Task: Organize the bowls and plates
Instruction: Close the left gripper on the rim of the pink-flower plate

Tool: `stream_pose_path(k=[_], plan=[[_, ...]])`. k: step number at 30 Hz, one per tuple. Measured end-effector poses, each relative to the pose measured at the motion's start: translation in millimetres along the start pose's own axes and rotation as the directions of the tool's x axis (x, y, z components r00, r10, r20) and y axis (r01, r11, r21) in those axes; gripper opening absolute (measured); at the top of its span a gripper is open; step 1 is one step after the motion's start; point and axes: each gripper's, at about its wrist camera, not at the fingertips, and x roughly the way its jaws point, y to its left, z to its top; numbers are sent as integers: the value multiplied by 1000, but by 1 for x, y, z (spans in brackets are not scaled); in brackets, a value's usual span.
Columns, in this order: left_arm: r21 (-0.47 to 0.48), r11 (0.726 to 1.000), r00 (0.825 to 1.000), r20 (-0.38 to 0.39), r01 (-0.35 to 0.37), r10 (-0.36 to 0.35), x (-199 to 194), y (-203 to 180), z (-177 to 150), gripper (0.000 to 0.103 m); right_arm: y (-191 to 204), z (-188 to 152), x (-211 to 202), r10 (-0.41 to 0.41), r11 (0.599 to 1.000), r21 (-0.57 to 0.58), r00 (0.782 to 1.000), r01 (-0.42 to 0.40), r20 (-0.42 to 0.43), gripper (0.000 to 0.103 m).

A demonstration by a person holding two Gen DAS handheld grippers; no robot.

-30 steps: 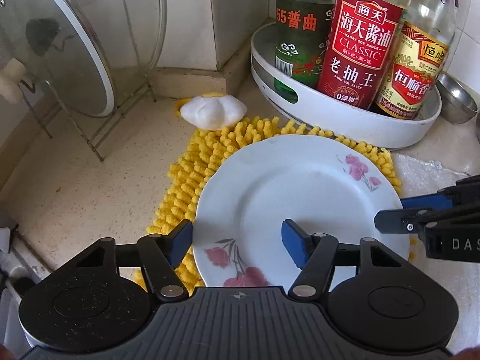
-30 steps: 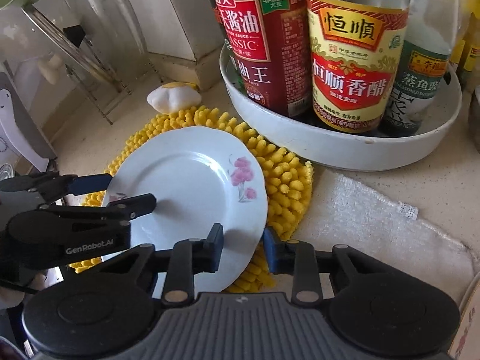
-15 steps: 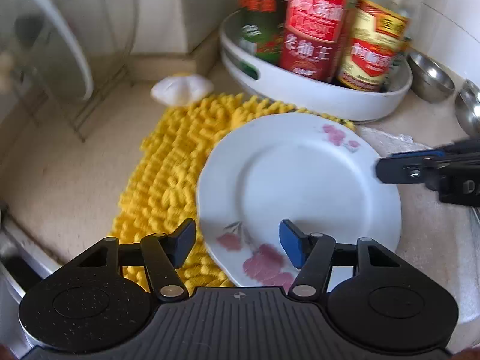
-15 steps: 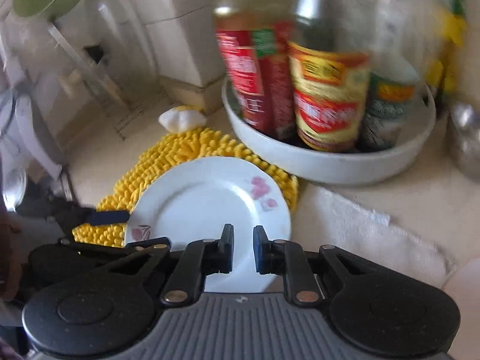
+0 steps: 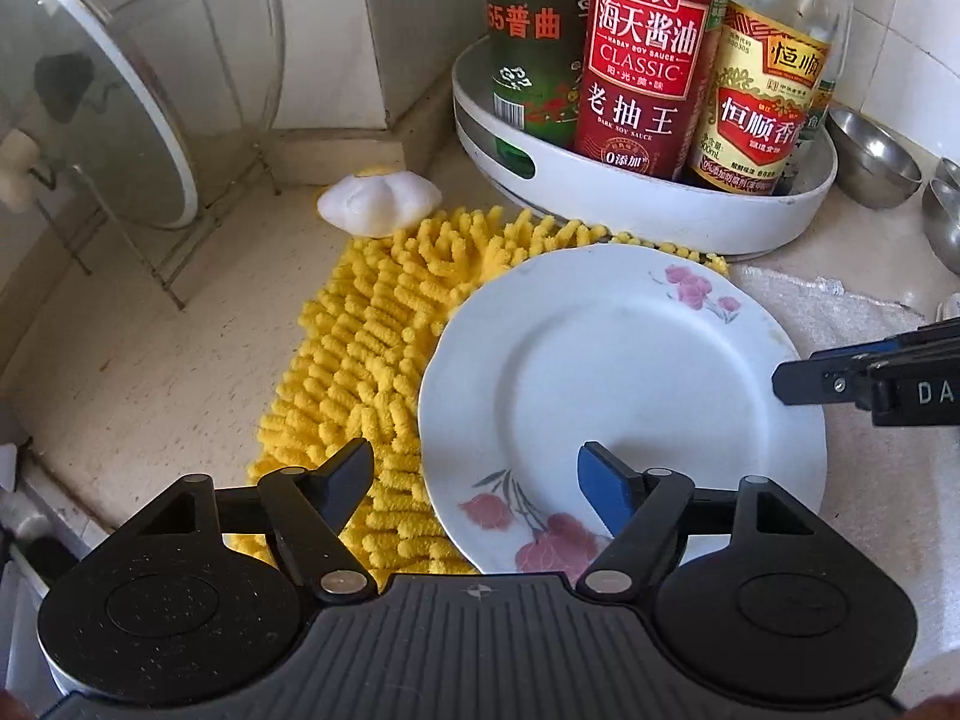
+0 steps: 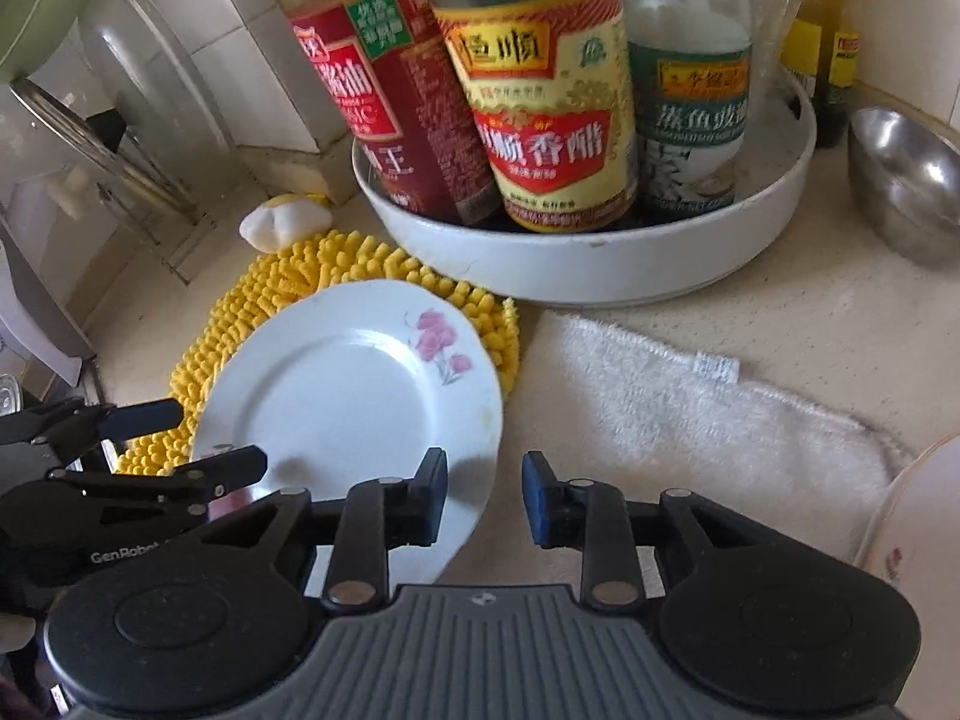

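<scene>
Plate (image 5: 624, 384), white with pink flower sprigs, lies flat on a speckled beige kitchen counter (image 5: 150, 372), its far-left part resting on a shaggy yellow mat (image 5: 372, 330) and its right edge toward a white towel (image 6: 690, 408) spread beside it. White wall tiles (image 5: 384, 30) close off the corner behind. A round white tray (image 5: 660, 222) of sauce and vinegar bottles (image 5: 642, 60) stands just behind the plate, touching the mat's far edge. At far left a glass pot lid (image 5: 102, 96) leans upright in a wire rack (image 5: 120, 234), and a small white-and-yellow egg-shaped object (image 5: 378, 198) sits between rack and tray. Steel bowls (image 5: 876, 156) crowd the right end of the counter, and the rim of another patterned dish (image 6: 912, 516) shows at the right edge of the right wrist view.

The left gripper (image 5: 474, 474) hangs over the plate's near-left rim with its jaws spreading; the rim lies under the gap but neither pad presses it. The right gripper (image 6: 483, 495) hovers at the plate's near-right edge, jaws also widening, nothing clamped. Open counter remains to the left of the mat and in front of the rack; the tray hems the plate in from behind.
</scene>
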Motion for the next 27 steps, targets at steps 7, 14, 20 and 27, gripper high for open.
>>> stream_pose_path(k=[7,14,20,27], plan=[[27,999,999,6,40,-41,4,-5,-1,76,9,-5,8,30,999,-25,999,-30,-27,52],[34,997,997,28,70,-71,13,0,6,75,3,-2,9,54,999,4,998,-54,-25,50],[49,998,998,31,50,-52,6,-5,3,71,5,-5,6,43,999,14,999,-43,-29,49],[11,997,996,33,77,-77,-3,-4,2,68,0,-11,-9,73,996,51,997,-72,-11,49]])
